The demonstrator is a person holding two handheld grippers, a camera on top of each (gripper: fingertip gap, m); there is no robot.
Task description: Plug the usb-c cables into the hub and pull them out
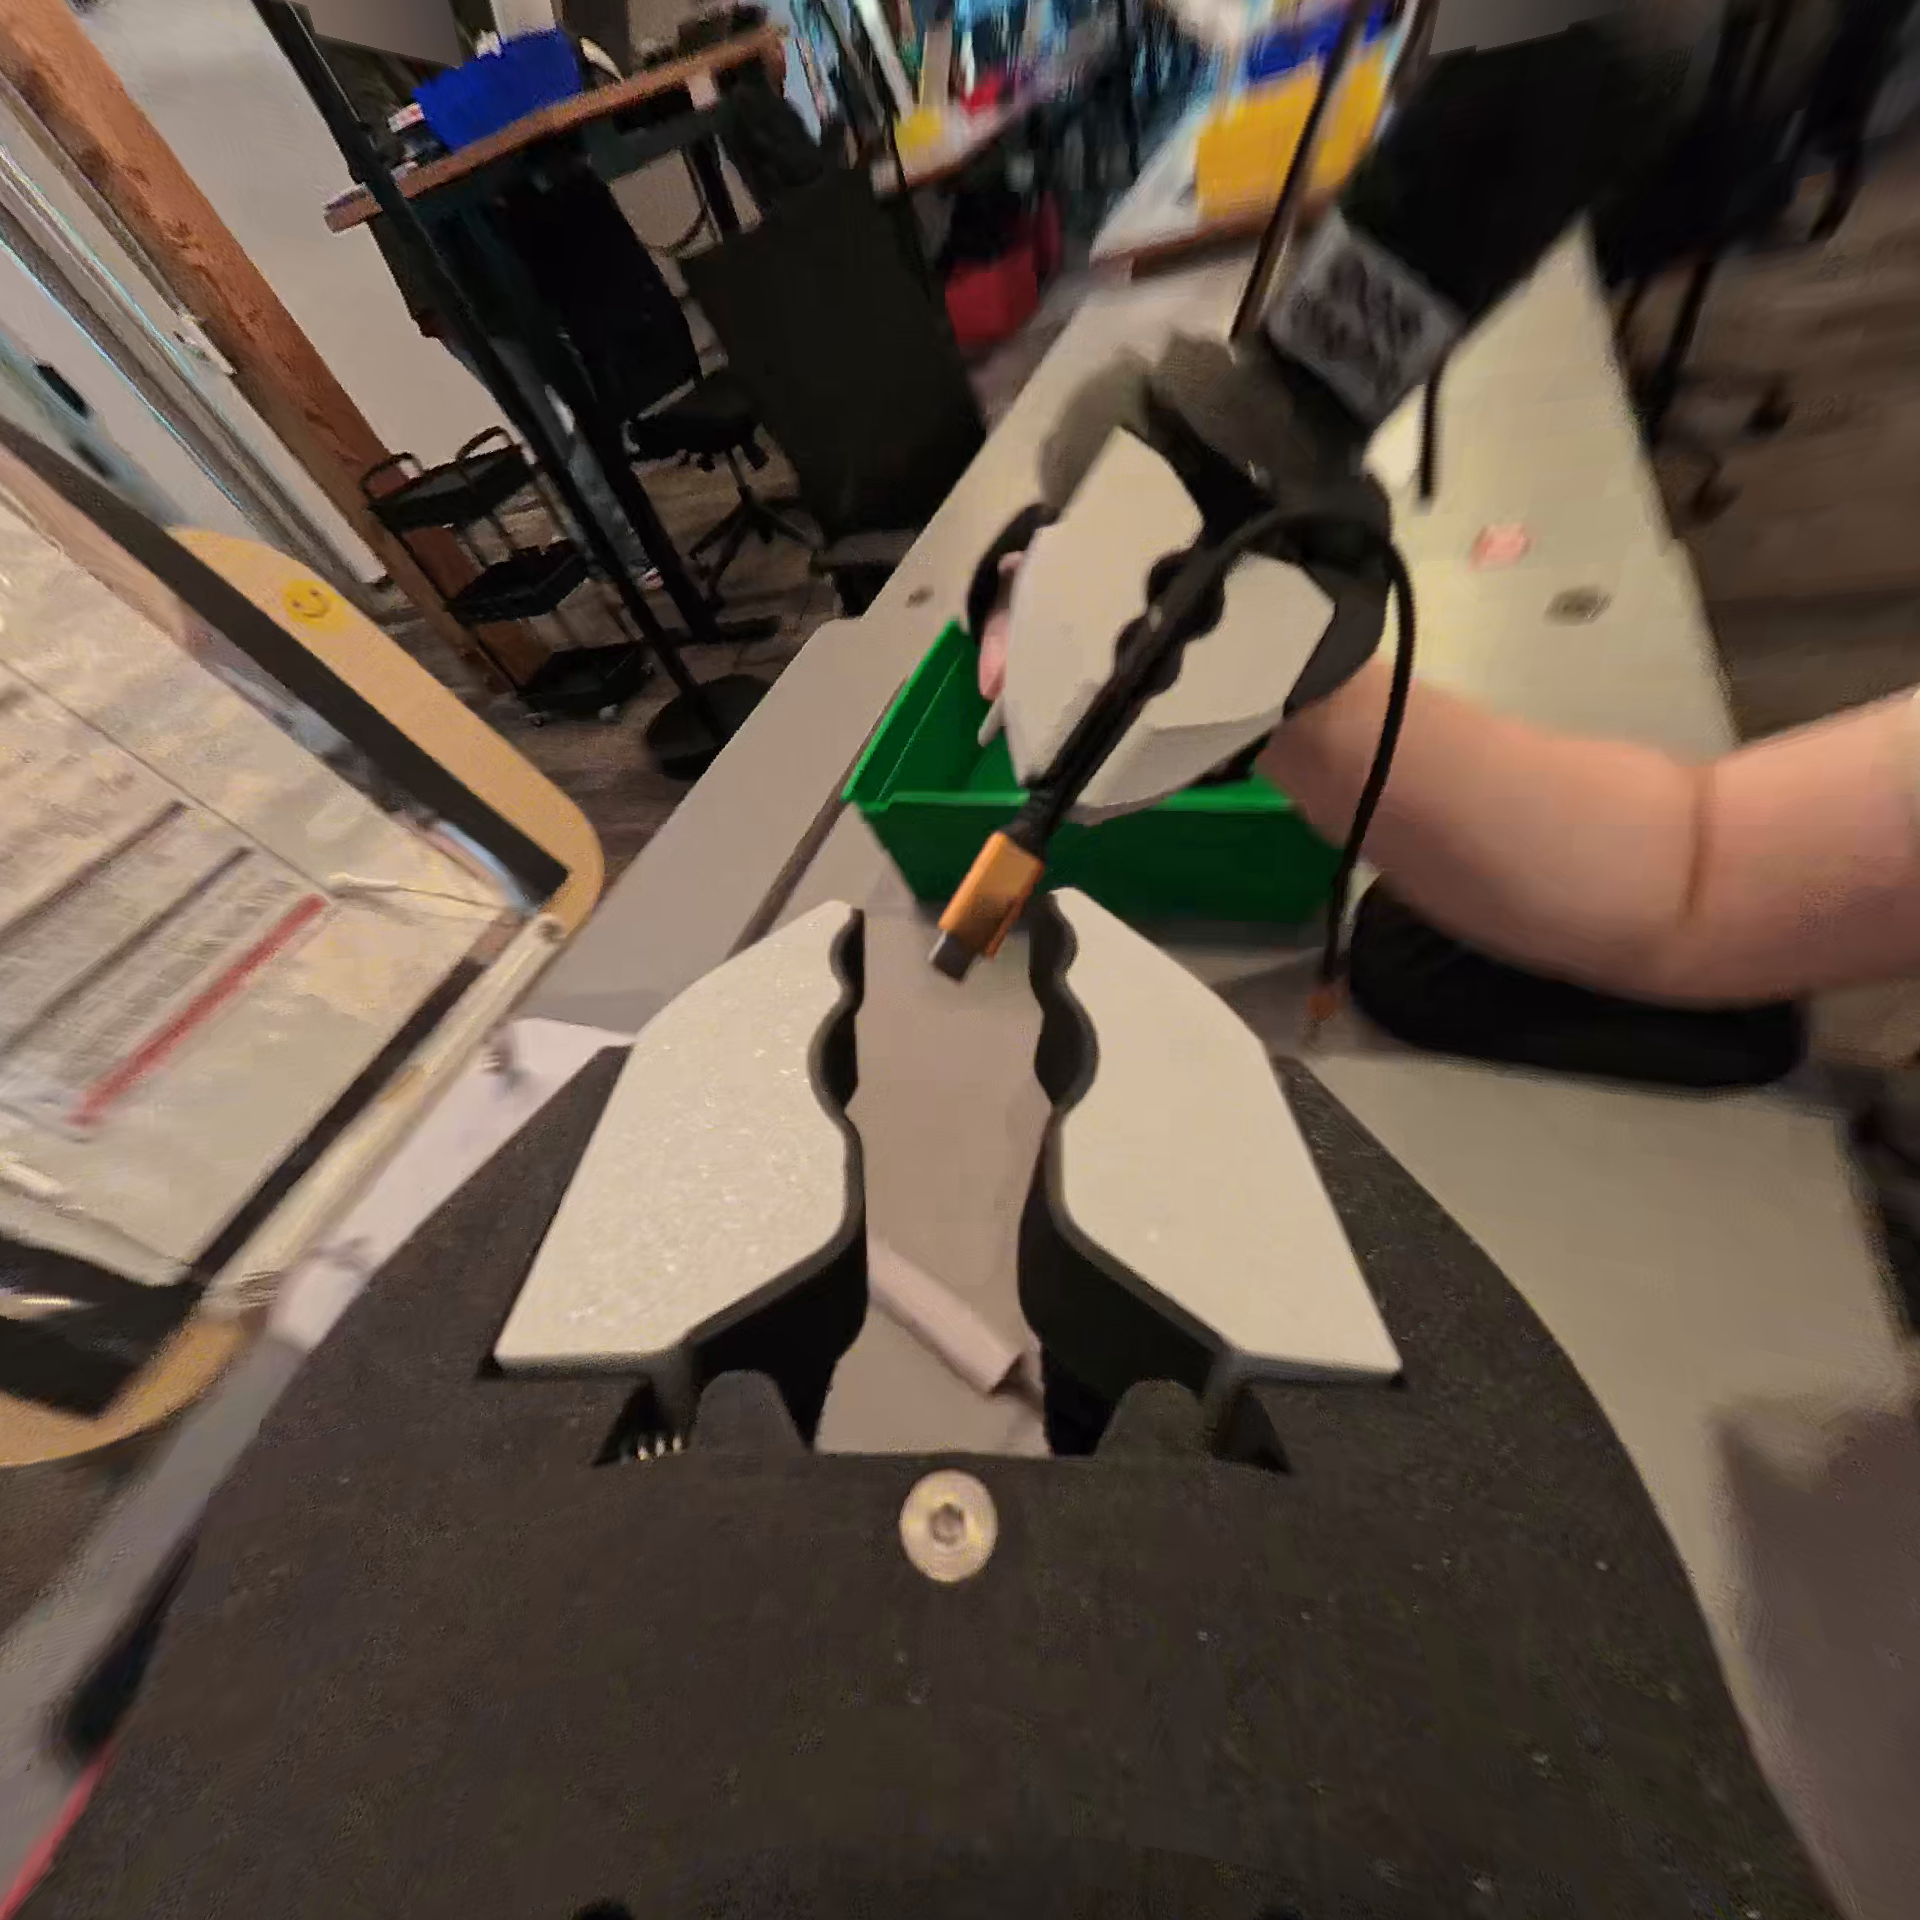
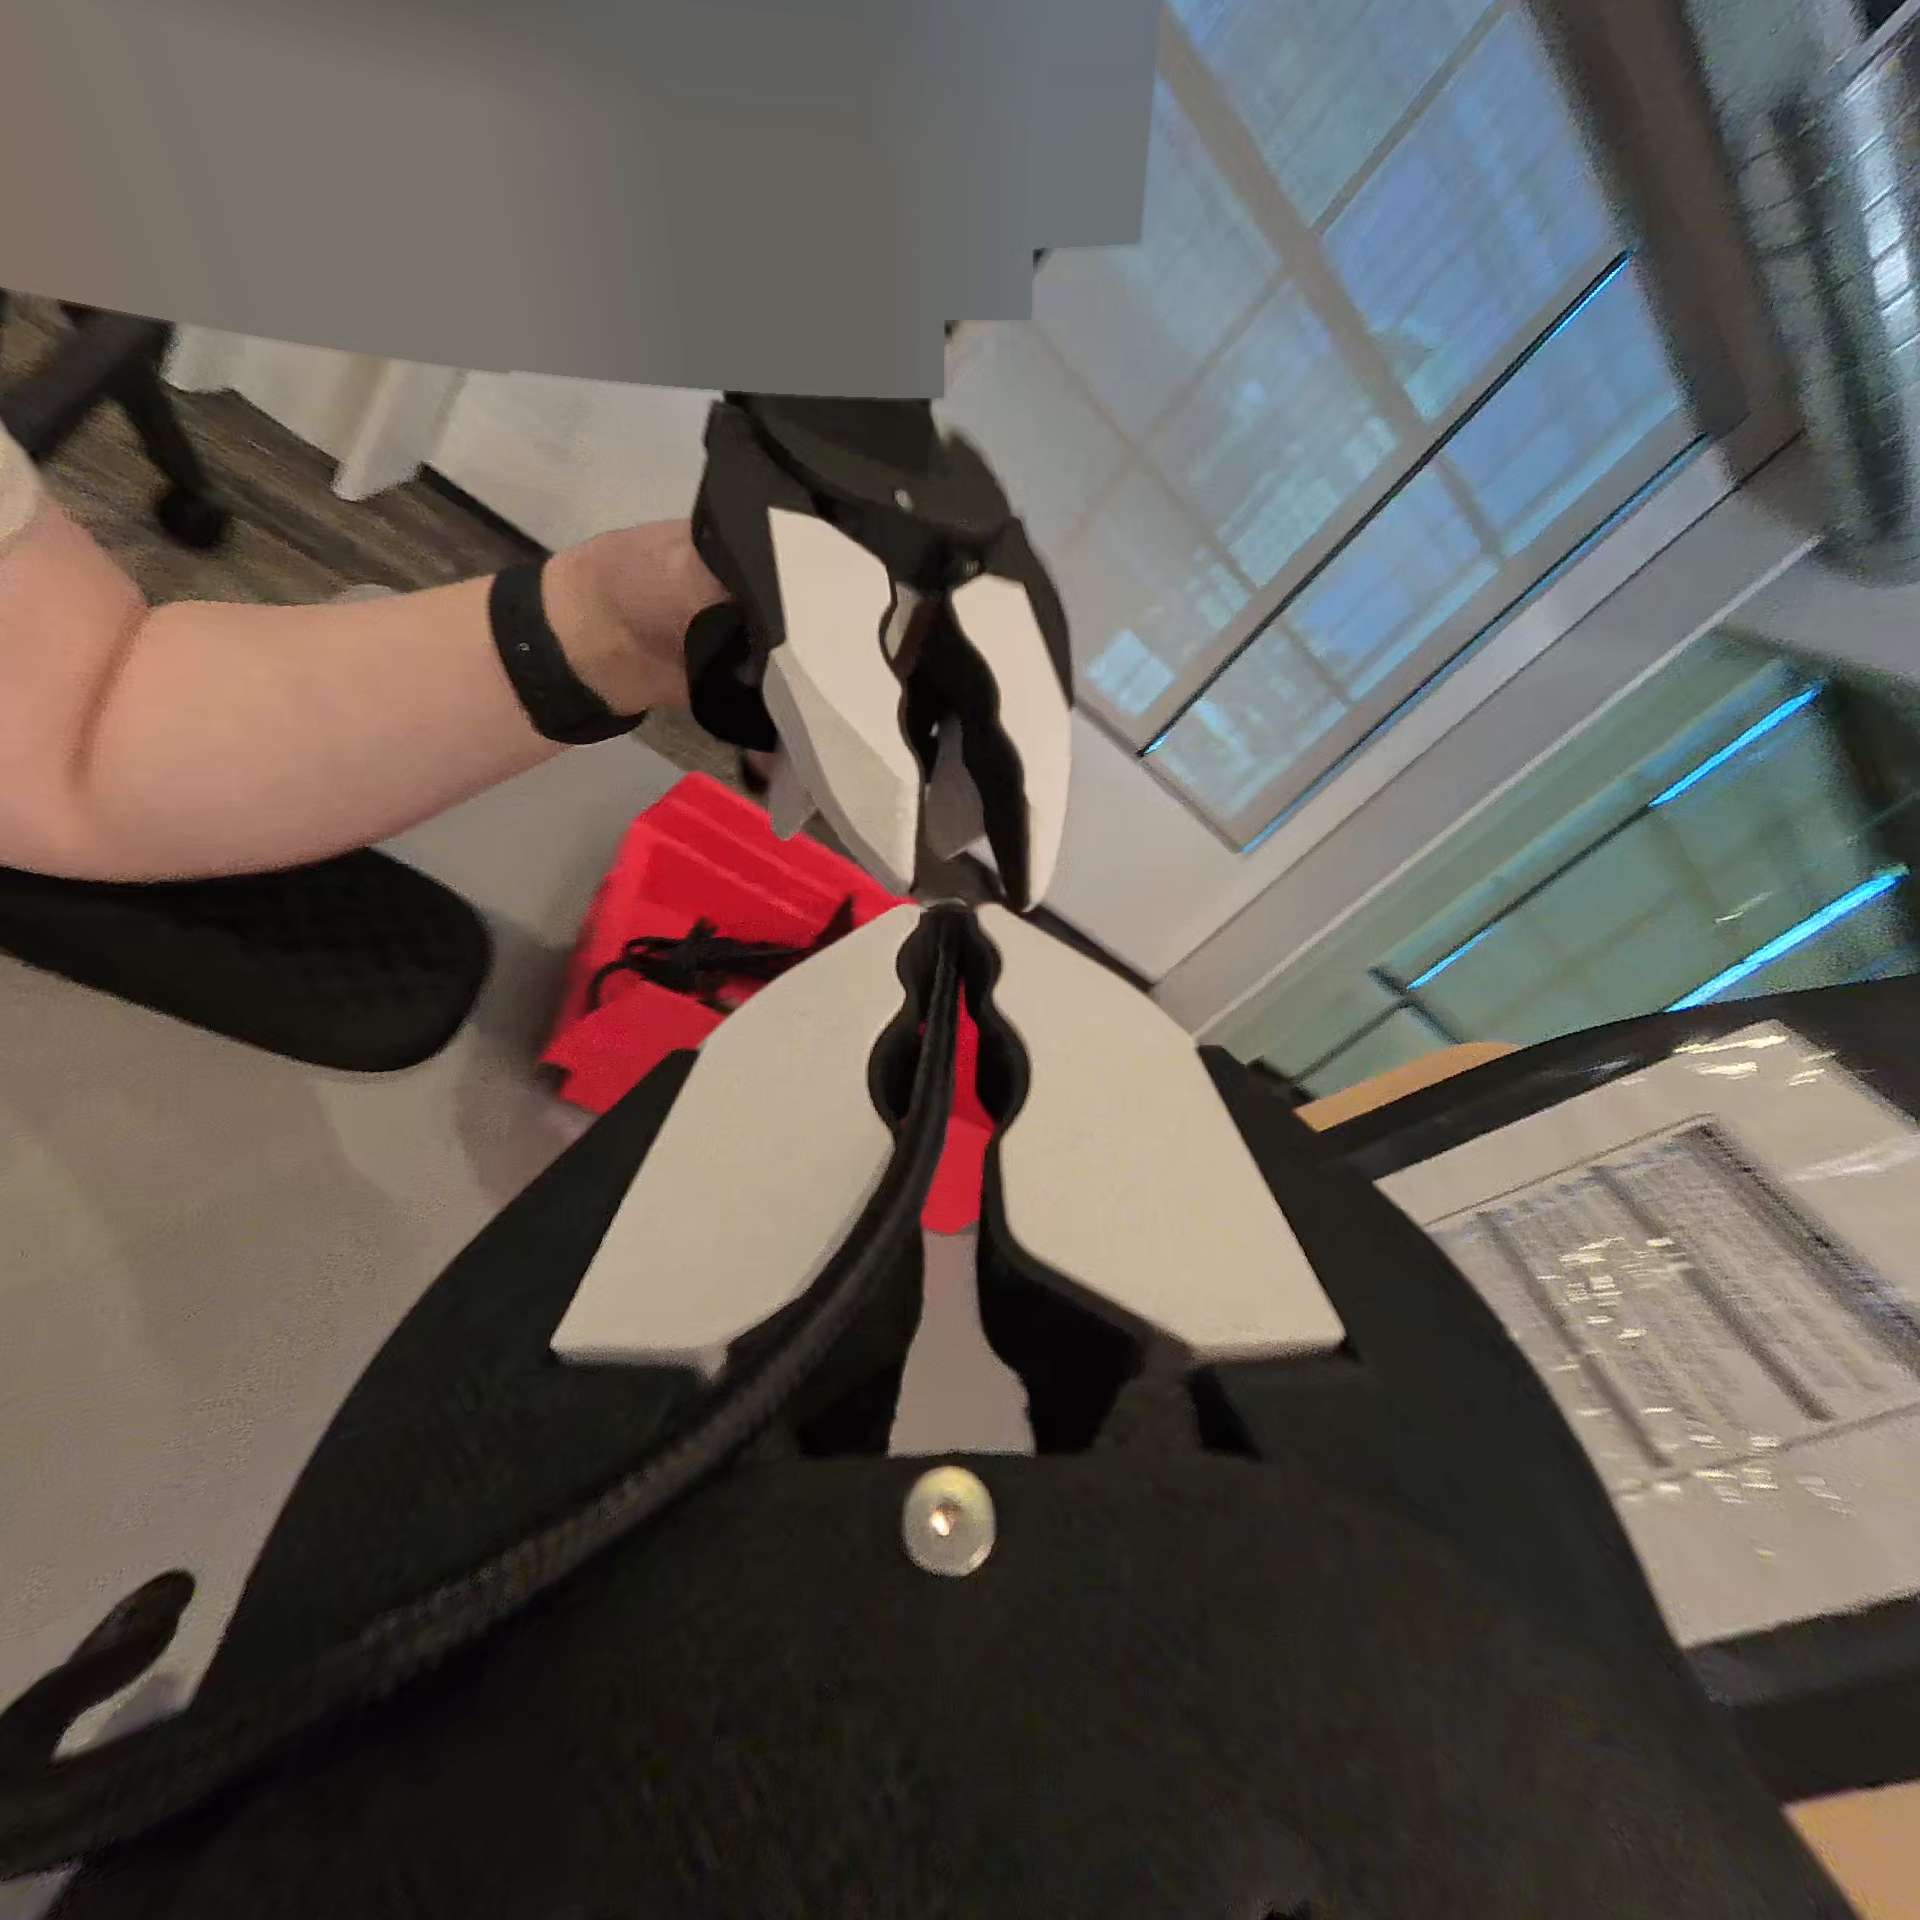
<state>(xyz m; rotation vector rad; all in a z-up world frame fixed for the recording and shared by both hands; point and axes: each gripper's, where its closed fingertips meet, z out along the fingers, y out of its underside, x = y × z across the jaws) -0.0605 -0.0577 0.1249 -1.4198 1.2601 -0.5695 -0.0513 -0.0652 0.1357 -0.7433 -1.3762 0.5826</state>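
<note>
A: Where's the cable?

B: My right gripper point(image 1: 1049, 821) pinches the black usb-c cable point(image 2: 928, 1081); its orange plug point(image 1: 987, 894) hangs above my empty, parted left gripper point(image 1: 945, 935).

A: Writing?

B: Nothing I can read.

A big window with pale frames point(image 2: 1382, 436) lets in bluish daylight. The floor is dark wood planks point(image 1: 582, 727). A thick brown wooden post point(image 1: 197, 249) leans across one side (the camera is tilted). A black rolling cart with shelves point(image 1: 509, 582) stands near a black office chair point(image 1: 717, 436) and a long brown-topped desk point(image 1: 582, 125).
</note>
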